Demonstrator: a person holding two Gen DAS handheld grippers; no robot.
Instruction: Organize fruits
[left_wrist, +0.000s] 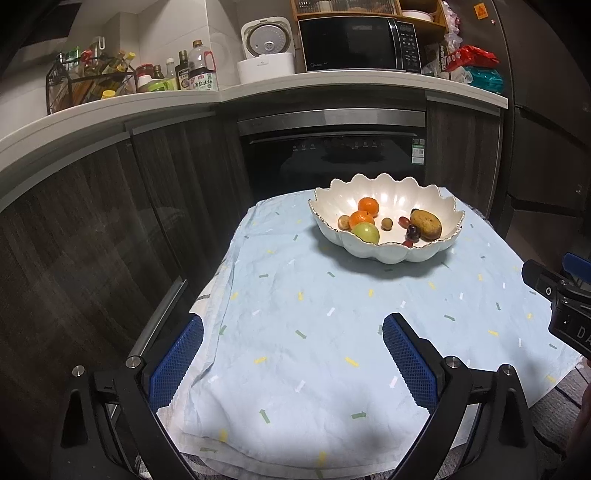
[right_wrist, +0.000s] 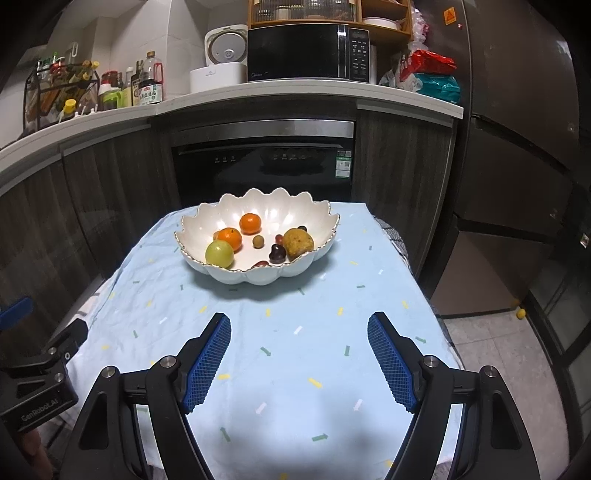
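- Left gripper (left_wrist: 291, 328): jaws spread wide, nothing between the blue pads (left_wrist: 177, 363), tilted downward.
- Right gripper (right_wrist: 299, 328): jaws apart, empty, same downward tilt, beside the left one.

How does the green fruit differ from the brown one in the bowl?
The green fruit is round, smooth and pale yellow-green; the brown fruit is more oblong, with rough, speckled skin. The green fruit sits at the bowl's left front beside an orange; the brown fruit lies at the right, next to dark grapes. The brown fruit looks somewhat larger. Both rest inside the bowl, untouched.
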